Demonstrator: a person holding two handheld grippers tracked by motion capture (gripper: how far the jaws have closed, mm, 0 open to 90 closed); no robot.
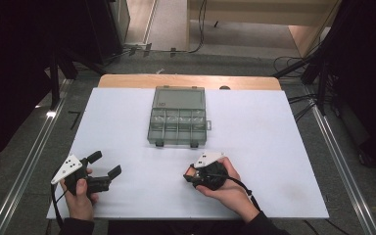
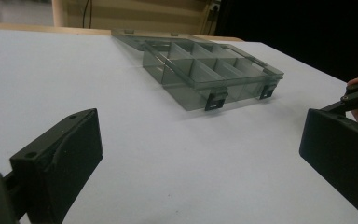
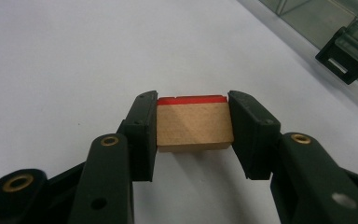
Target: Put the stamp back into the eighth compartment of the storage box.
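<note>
The right gripper (image 3: 193,123) has its two black jaws closed against the sides of a small tan wooden block with a red-painted far edge (image 3: 193,125), partway shut, as wide as the block itself. In the high view that gripper (image 1: 192,175) sits low over the near part of the white bench (image 1: 274,147), right of centre, with the person's hand (image 1: 227,188) wrapped around it. Whether the block rests on the bench or hangs just above it I cannot tell.

What worries me is the hold. The jaws meet the block on smooth, flat faces, and only the near part of the block sits between them. To my eye a quick lift or a twist of the wrist could let it pivot or slip out, and it would tumble onto the bench. A tilted block would also be awkward to lower into a narrow cell.

The left gripper (image 1: 105,165) rests at the near left, well apart from the block, its jaws standing wide with nothing between them.

Farther back, near the middle of the bench, lies a smoky clear plastic organiser box with divided compartments (image 1: 177,125), its lid laid open toward the far side and its two dark latches (image 2: 216,99) facing the person. The compartments look empty. If the block is bound for it, I'd judge the raised front wall, the latches and the thin dividers the likeliest things to catch it. Bare bench lies between the block and the box.
</note>
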